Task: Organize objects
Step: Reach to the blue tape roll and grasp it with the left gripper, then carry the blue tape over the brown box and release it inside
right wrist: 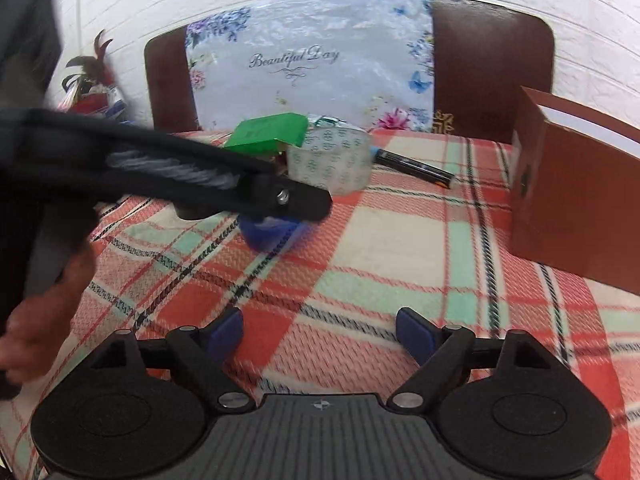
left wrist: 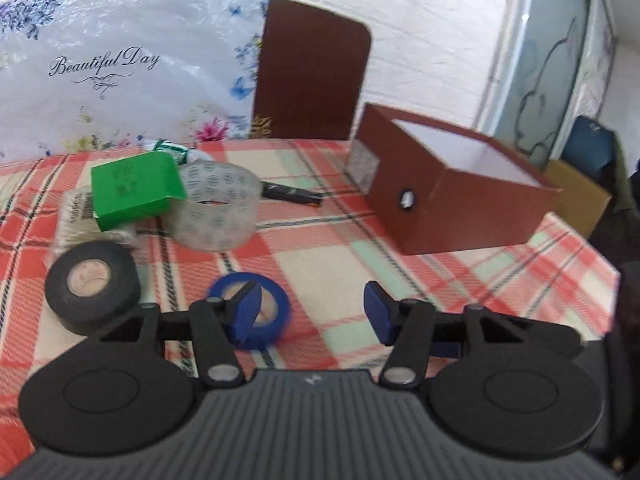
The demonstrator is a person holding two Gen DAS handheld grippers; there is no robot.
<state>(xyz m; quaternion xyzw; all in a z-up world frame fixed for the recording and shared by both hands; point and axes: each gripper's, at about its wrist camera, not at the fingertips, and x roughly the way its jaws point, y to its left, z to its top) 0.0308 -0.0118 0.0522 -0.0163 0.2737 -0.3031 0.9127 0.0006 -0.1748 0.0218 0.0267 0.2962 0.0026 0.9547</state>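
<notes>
- Blue tape roll (left wrist: 250,312) is lying on the plaid tablecloth (left wrist: 352,256), sitting at the left gripper's (left wrist: 312,312) left finger (left wrist: 246,308), not between the pads.
- Left gripper is spreading released, holding nothing; right gripper (right wrist: 320,336) is gaping empty, farther off.
- Roll is looking small, hollow-cored, beside the black tape roll (left wrist: 92,284); brown box (left wrist: 460,184) is waiting open to the right.
</notes>
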